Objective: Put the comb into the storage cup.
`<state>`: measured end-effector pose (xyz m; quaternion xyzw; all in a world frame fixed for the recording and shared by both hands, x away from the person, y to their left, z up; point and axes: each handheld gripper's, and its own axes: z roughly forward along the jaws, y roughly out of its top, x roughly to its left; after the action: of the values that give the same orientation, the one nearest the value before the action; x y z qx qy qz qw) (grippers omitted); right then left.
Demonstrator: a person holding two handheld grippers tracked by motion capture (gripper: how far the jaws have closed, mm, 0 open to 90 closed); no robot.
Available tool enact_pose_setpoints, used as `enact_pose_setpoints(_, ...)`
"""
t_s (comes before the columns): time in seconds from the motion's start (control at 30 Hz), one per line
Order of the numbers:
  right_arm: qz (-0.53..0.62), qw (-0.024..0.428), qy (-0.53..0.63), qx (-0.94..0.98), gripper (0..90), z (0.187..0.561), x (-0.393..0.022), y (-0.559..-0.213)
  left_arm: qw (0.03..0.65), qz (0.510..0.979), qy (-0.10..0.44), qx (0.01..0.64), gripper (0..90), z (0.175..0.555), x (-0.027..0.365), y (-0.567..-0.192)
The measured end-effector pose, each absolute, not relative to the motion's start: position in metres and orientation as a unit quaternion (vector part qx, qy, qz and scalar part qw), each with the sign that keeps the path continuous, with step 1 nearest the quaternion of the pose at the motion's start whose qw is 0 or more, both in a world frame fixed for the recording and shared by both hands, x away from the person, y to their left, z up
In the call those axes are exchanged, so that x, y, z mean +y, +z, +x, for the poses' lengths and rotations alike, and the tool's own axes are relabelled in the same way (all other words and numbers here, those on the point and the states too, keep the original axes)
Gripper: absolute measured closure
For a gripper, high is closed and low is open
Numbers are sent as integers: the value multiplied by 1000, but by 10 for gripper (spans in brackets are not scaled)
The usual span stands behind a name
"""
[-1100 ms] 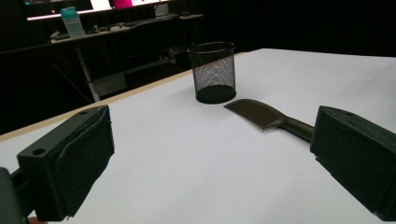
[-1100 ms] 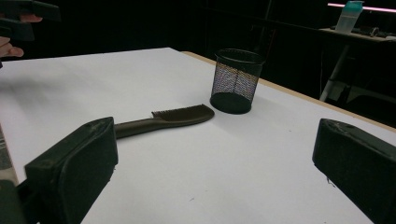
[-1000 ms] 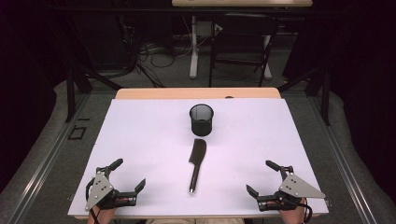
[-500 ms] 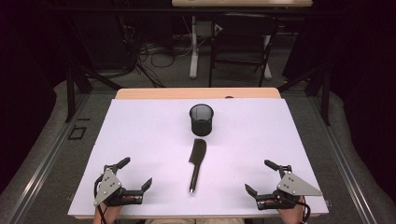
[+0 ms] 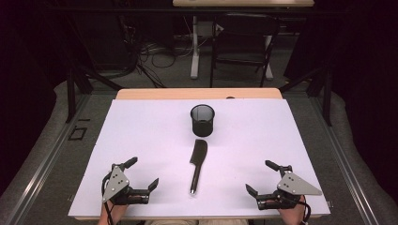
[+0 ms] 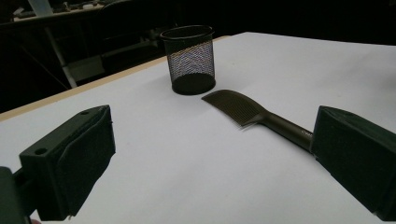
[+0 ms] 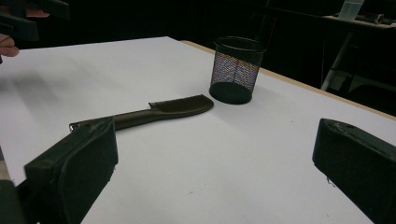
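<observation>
Two open grippers wait by a black comb on a white table.

The big white table holds a black mesh cup near the middle. Just in front of the cup lies the comb, flat, its handle toward the person. The left gripper and right gripper sit near the front edge, one on each side of the comb, well apart from it, jaws wide and holding nothing.
</observation>
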<state>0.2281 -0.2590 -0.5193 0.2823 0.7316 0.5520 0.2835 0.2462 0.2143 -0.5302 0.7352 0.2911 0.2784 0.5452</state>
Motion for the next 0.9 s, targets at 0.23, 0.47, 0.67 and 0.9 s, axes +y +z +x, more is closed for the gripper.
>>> enact_pose_setpoints(0.23, 284, 284, 550, 733, 0, 229, -258, -520, 544, 743, 263, 287, 2, 252, 206, -527)
enact_pose_setpoints(0.47, 284, 284, 548, 734, 0, 230, -258, -520, 542, 753, 252, 275, 1, 257, 190, -527)
enact_pose_setpoints(0.67, 284, 284, 547, 735, 0, 230, -258, -520, 540, 761, 241, 266, 2, 261, 178, -526)
enact_pose_setpoints(0.9, 283, 285, 547, 735, 0, 230, -258, -520, 531, 777, 227, 251, 1, 262, 160, -527)
